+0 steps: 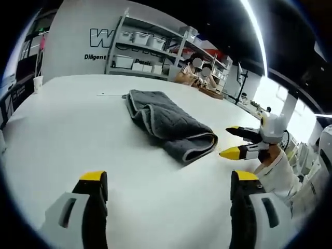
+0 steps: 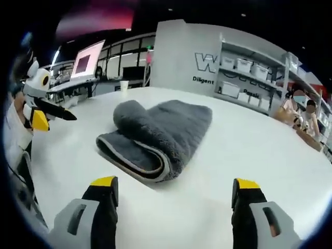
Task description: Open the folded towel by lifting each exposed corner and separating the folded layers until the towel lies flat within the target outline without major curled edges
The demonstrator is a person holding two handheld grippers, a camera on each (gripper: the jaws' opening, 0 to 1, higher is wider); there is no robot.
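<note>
A folded dark grey towel [image 1: 166, 124] lies on the white table [image 1: 78, 135], its layered, light-trimmed edge toward the near right. In the left gripper view my left gripper [image 1: 168, 179] is open and empty, short of the towel. My right gripper [image 1: 231, 141] comes in from the right, open, its yellow tips just off the towel's folded end. In the right gripper view the towel [image 2: 155, 132] lies rolled over itself just ahead of my open right gripper [image 2: 175, 185]. The left gripper [image 2: 54, 120] hovers at the left, apart from the towel.
A paper cup [image 1: 37, 83] stands near the table's far edge, seen too as the cup [image 2: 123, 85]. Shelves with white bins [image 1: 140, 49] line the back wall. People sit at a far table [image 1: 199, 72]. A monitor [image 2: 88, 59] glows at the back left.
</note>
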